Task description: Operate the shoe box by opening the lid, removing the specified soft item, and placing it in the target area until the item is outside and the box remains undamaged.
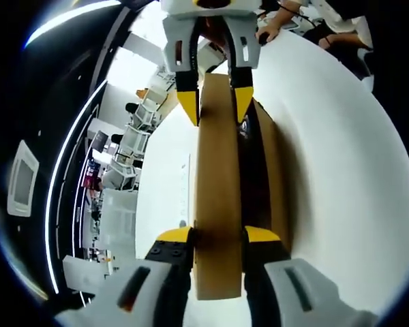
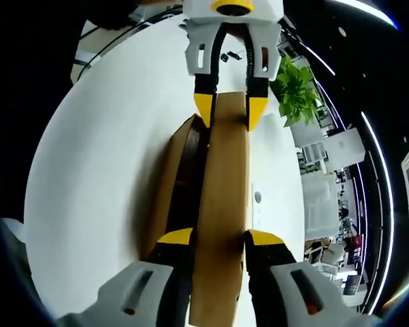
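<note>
Left gripper (image 1: 218, 235) and right gripper (image 2: 218, 236) each clamp the lid (image 1: 218, 191) ends. Box (image 1: 276, 170) on white table (image 1: 341, 170); dark contents, probably the soft item.

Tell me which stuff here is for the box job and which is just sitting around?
For the job:
lid, pinched at both ends
box, open underneath
left gripper
right gripper
table

Just around:
plant
shelves
a person's hand at the table's far edge
</note>
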A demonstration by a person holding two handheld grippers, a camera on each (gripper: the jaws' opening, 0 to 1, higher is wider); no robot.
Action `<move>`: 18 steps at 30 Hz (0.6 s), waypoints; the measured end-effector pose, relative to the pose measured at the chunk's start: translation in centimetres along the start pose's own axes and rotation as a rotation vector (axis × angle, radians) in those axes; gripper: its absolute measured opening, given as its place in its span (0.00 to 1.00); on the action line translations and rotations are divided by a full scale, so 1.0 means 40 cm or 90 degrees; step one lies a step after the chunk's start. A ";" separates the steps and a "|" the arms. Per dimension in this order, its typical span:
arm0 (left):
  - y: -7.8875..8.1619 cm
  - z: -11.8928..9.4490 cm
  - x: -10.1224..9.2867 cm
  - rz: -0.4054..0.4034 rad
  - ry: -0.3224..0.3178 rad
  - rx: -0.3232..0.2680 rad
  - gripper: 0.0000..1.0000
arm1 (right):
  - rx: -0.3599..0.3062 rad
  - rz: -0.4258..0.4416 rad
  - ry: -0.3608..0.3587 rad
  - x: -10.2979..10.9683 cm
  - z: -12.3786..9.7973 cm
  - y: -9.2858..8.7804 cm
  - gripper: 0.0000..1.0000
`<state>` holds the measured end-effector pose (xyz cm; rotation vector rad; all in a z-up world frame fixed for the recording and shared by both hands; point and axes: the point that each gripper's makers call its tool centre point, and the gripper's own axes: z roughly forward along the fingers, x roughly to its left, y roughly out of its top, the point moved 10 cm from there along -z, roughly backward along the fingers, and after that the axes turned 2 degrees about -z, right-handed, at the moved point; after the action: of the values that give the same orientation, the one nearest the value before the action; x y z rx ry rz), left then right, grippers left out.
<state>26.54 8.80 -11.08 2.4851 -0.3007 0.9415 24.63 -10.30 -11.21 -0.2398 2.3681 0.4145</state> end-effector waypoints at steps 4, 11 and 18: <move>0.001 -0.003 0.020 -0.013 -0.011 -0.006 0.28 | -0.002 -0.010 -0.025 -0.005 0.001 0.004 0.29; 0.000 -0.005 0.033 -0.015 -0.033 -0.012 0.28 | 0.000 -0.017 -0.046 -0.004 0.005 0.008 0.29; -0.002 -0.006 0.041 -0.017 -0.042 -0.020 0.28 | 0.006 -0.025 -0.095 0.004 0.004 0.013 0.32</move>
<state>27.65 8.92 -9.83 2.4897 -0.3001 0.8385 24.47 -9.78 -11.30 -0.2422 2.2151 0.3891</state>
